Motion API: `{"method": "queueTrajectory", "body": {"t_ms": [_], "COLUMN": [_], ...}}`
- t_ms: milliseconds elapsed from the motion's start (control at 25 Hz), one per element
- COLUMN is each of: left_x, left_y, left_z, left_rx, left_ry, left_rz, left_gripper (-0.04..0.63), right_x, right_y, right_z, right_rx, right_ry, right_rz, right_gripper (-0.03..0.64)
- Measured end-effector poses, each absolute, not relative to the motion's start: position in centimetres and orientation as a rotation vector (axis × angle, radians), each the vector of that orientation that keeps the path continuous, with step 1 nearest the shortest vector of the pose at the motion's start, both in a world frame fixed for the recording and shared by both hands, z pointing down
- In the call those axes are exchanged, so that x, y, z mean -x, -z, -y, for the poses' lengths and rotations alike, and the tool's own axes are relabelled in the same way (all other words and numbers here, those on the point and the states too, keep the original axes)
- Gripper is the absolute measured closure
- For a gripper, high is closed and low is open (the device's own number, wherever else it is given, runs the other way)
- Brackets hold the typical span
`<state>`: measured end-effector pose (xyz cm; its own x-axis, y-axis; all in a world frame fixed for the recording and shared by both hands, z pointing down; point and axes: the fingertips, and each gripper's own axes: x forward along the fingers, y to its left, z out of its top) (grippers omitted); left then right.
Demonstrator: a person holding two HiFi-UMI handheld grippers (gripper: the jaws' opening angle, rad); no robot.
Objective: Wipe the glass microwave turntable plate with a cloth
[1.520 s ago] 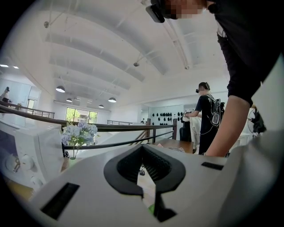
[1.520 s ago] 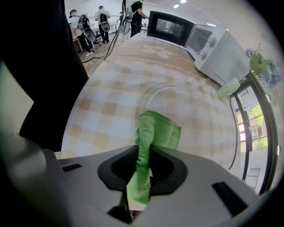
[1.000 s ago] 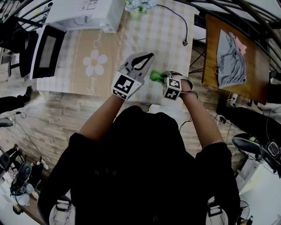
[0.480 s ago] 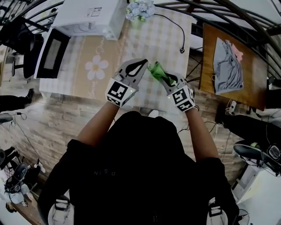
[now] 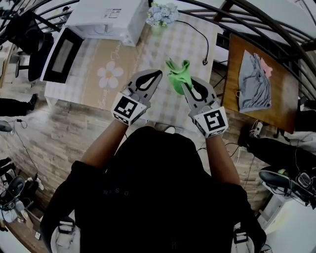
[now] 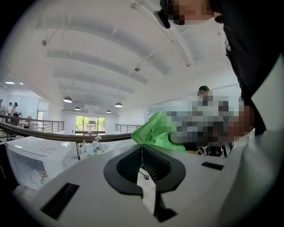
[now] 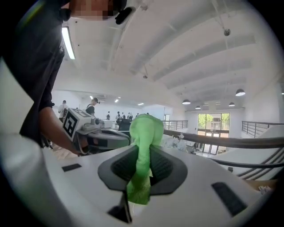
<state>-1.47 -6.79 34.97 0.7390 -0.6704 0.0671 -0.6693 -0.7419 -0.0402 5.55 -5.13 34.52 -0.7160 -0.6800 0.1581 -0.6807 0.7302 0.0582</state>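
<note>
- Left gripper (image 5: 158, 73): jaws together, tips meeting, nothing between them. Held above the table's near edge, tips pointing away from the person. Marker cube (image 5: 125, 106) at its rear.
- Right gripper (image 5: 186, 85): jaws clamped on the cloth. Held just beside the left gripper at about the same height, tips leaning toward it. Marker cube (image 5: 213, 121) at its rear.
- Cloth (image 5: 177, 74): green and crumpled. One bunch stands out past the right jaw tips, and a tail hangs back between the pads in the right gripper view (image 7: 144, 133). It lies near the left jaw tips; contact cannot be told. Off the table.
- Table (image 5: 190, 47): pale checked cover, under both grippers.
- Mat (image 5: 106, 74): beige with a white daisy, on the table left of the left gripper.
- Microwave (image 5: 106, 17): white, at the table's far left corner. Its door (image 5: 59, 55) is swung open toward the left edge.
- Flowers (image 5: 160, 12): pale bunch at the far edge, just right of the microwave.
- Cable (image 5: 198, 25): black, running across the far right of the table and ending in a plug (image 5: 205, 62).
- Side table (image 5: 237, 94): brown wood, right of the main one and apart from it.
- Garment (image 5: 254, 74): grey with a pink piece at its top, lying on the side table.
</note>
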Motion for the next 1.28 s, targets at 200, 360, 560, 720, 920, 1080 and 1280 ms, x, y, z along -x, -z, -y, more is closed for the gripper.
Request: {"method": "queueTrajectory", "body": {"t_ms": [200,360,560,720,920,1080,1280], "left_x": [1.4,1.0,1.0,1.0,1.1,1.2,1.3], "left_y": [-32.4,-30.5,-29.8,-29.8,-29.8,-29.8,-30.1], "left_z": [5.8,4.8,4.5,4.4,4.3,4.4,3.9], "left_rx": [2.929,2.924,2.942,2.938,2.937,2.939,2.945], "left_ry": [0.065,0.031,0.004,0.006,0.011,0.011,0.017], "left_rz": [-1.119,-1.098,-1.116,-1.119,-1.125,-1.133,-1.138], "left_gripper": [0.574,0.574,0.574,0.574,0.574,0.574,0.574], "right_x": [-6.1,-6.3,-6.3,-6.3,-6.4,-6.3,-6.3], "right_y": [-32.0,-30.5,-29.3,-29.1,-29.2,-29.2,-29.4], "right_z": [4.8,4.2,3.9,3.6,3.6,3.7,3.3], "right_rx": [-1.135,-1.136,-1.120,-1.111,-1.107,-1.099,-1.096], "right_ry": [-0.005,-0.005,-0.006,0.003,-0.008,-0.007,-0.013], "right_rz": [2.829,2.883,2.932,2.935,2.936,2.930,2.934], "right_gripper": [0.545,0.545,0.545,0.545,0.545,0.545,0.545]}}
